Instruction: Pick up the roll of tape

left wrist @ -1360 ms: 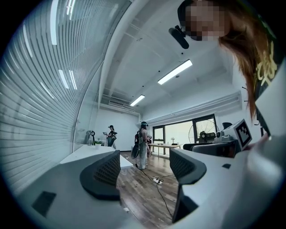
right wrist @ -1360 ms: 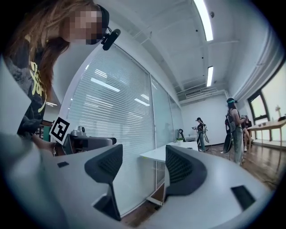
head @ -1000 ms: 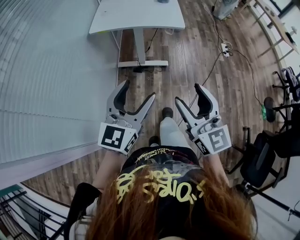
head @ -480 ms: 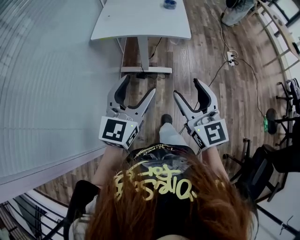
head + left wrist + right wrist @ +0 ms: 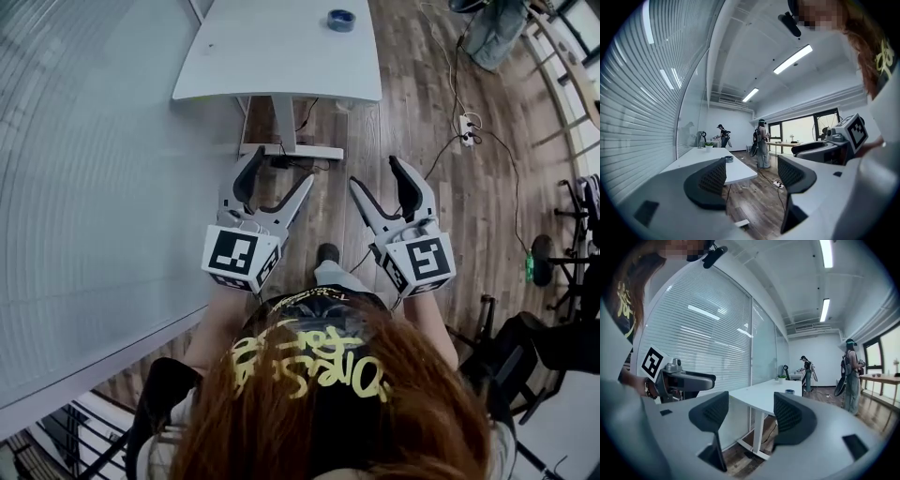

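Observation:
A blue roll of tape (image 5: 341, 20) lies on a white table (image 5: 272, 56) far ahead of me; it also shows as a small blue ring (image 5: 729, 159) in the left gripper view and as a blue ring (image 5: 789, 392) in the right gripper view. My left gripper (image 5: 277, 183) is held at waist height, open, nothing between its jaws. My right gripper (image 5: 377, 178) is beside it, also open and empty. Both point toward the table from well short of it.
A blinds-covered glass wall (image 5: 84, 169) runs along my left. The table's pedestal foot (image 5: 286, 150) stands on wood floor. A power strip and cables (image 5: 464, 127) lie to the right, office chairs (image 5: 553, 309) farther right. Two people (image 5: 761, 147) stand across the room.
The table and tape have come closer and lower in the head view as I move forward. Both grippers stay open, held the same way.

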### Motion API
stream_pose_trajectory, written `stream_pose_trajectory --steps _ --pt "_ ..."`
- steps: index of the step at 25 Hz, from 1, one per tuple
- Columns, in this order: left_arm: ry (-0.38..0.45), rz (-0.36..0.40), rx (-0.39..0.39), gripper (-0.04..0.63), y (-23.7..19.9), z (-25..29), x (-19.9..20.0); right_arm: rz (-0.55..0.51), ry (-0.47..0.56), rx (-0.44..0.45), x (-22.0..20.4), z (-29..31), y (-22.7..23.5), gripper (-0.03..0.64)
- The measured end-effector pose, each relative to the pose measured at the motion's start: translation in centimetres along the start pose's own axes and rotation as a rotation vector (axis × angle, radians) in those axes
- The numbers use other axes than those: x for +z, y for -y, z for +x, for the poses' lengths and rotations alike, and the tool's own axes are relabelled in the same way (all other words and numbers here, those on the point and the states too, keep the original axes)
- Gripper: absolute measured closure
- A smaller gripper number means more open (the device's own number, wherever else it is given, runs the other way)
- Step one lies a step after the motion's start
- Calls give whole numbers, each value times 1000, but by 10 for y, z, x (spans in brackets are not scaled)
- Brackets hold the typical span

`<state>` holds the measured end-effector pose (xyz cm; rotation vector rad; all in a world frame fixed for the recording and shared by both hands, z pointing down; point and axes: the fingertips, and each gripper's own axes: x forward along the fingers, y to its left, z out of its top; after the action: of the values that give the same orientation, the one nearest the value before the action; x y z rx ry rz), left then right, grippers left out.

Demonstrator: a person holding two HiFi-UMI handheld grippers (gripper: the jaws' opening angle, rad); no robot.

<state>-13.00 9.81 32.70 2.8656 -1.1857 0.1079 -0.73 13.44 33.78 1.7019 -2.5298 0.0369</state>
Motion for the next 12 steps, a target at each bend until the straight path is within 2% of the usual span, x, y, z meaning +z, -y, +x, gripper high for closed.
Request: stream_pose_trajectory --steps 12 --pt "-25 1 31 259 -29 85 -4 -1 -7 32 -3 62 67 333"
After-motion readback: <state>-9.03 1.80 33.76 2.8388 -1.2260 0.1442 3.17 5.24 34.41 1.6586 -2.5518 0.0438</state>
